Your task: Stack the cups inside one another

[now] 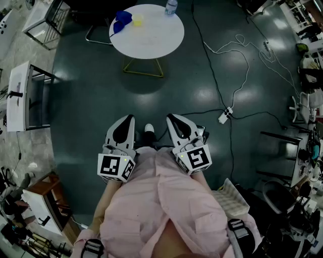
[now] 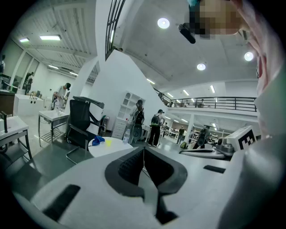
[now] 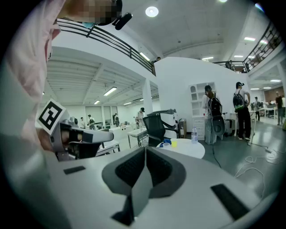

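Pink shirt (image 1: 166, 211) fills the foreground; far table's (image 1: 156, 39) cups (image 1: 137, 20) are barely distinguishable.

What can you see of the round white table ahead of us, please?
The round white table has a smooth, matte top, seemingly laminate, on a thin yellow wire frame. It stands upright on the dark glossy floor, some way ahead of the person. Near its far left edge sit a blue item, too small to identify, and a yellow cup beside it. A clear water bottle stands at the far rim.
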The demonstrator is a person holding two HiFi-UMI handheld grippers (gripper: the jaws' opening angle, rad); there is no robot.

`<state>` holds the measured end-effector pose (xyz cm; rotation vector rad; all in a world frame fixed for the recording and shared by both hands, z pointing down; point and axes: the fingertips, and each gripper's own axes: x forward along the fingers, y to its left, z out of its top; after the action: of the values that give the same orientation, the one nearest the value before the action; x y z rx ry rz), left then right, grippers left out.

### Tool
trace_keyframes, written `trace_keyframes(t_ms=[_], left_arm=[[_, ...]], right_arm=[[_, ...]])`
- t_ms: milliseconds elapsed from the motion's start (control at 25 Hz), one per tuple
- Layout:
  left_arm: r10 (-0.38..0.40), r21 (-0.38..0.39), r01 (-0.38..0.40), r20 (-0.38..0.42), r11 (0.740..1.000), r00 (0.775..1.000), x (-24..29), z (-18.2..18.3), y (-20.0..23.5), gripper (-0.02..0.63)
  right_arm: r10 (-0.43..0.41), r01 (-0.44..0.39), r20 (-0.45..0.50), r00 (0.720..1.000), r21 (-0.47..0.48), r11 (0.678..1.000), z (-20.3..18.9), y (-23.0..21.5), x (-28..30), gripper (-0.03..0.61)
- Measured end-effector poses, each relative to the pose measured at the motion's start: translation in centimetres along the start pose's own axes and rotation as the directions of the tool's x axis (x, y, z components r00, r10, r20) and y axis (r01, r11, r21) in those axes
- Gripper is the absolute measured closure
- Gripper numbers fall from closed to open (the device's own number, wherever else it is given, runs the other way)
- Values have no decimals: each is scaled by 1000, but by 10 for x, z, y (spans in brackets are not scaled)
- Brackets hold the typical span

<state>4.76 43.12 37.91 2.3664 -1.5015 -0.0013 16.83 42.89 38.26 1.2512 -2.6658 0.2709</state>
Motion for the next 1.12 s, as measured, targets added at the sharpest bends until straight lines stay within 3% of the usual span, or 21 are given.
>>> trace_keyframes(t_ms=[480,720,920,1120], left_arm=[[9,17,-9,0,1000,1000,15,1,-7,595],[-6,69,5,17,998,1000,28,13,-8,595],[-6,60,5,20,998,1000,30,14,-7,595],[-13,38,13,-3,999,1000,32,8,4,595]], right_arm=[[7,-7,7,1000,-8,1000,2,-17,1,543],[21,-21,18,1000,-6,1000,4,-23,3,543],[58,-58,25,998,21,998,5,-21,9,542],[41,-41,21,999,40,998,7,-24,22,541]])
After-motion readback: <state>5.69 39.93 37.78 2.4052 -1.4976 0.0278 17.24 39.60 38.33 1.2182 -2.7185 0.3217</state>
